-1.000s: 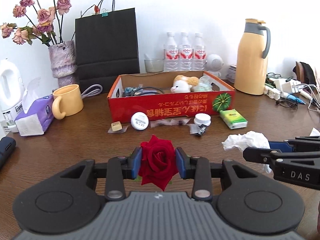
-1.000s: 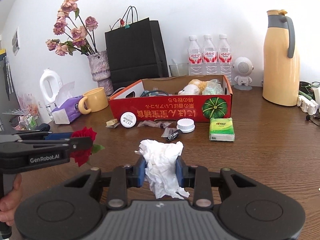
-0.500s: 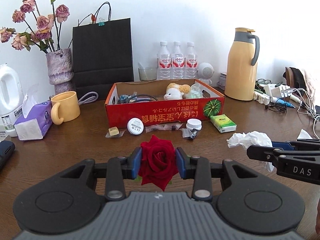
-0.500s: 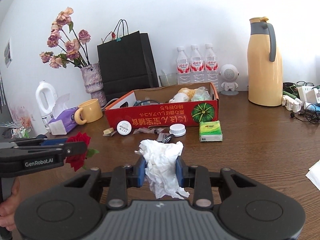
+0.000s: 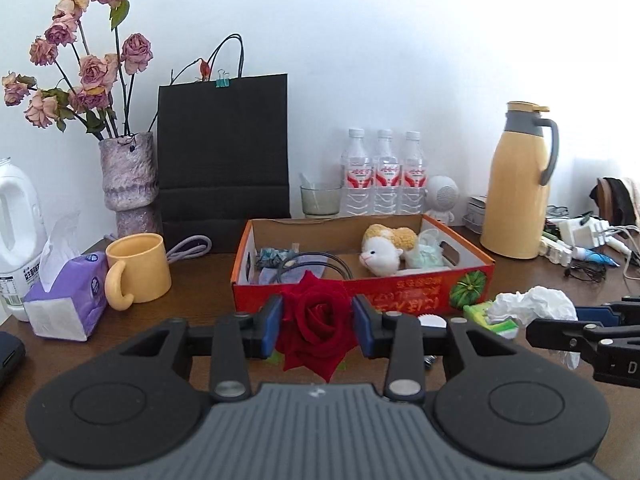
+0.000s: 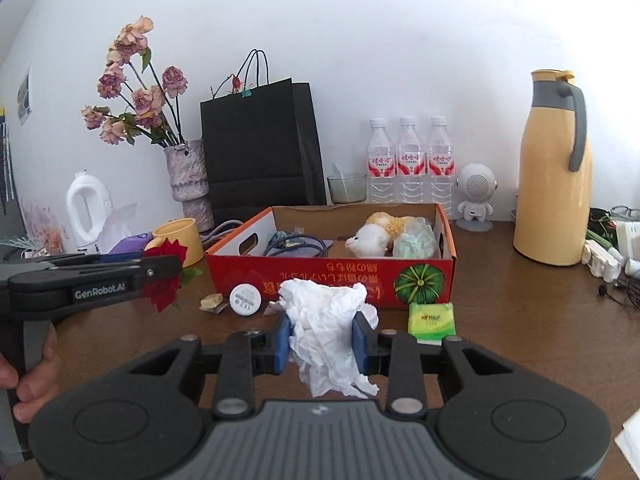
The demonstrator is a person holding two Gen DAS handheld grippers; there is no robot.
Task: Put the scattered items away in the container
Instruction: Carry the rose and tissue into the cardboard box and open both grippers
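Nearest, the left gripper (image 5: 318,326) is clenched on a soft red fabric rose (image 5: 316,330) and the right gripper (image 6: 321,336) on a crumpled white tissue (image 6: 326,320); both look light, crushable, best pinched mid-body; beyond, mid-tabletop, the open red cardboard box (image 6: 360,276) waits.

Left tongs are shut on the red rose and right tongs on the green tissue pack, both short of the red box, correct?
Not quite. The right tongs hold the crumpled white tissue, as the right wrist view shows. The green tissue pack lies on the table. The rest stands.
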